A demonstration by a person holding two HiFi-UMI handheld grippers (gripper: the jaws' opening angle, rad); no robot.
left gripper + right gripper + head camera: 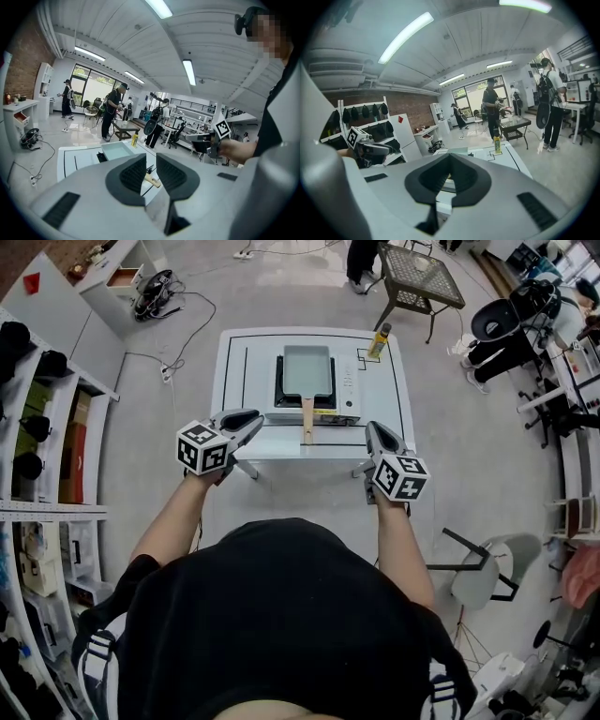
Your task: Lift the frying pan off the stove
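A rectangular grey frying pan (307, 369) rests on a portable stove (345, 395) on the white table (244, 371). Its wooden handle (307, 420) points toward me. My left gripper (251, 416) hovers at the table's near left edge, left of the handle, shut and holding nothing. My right gripper (372, 427) hangs at the near right edge, also shut and holding nothing. In the left gripper view the jaws (151, 157) stand with only a slim gap, with the pan (117, 150) and handle (152, 180) beyond. The right gripper view shows the pads (450, 155) meeting.
A yellow bottle (380, 338) stands at the table's far right corner. Shelves (37, 427) line the left wall. A glass side table (422, 277) sits behind, a chair (483, 577) at my right. Cables (178, 343) lie on the floor. Several people stand beyond the table.
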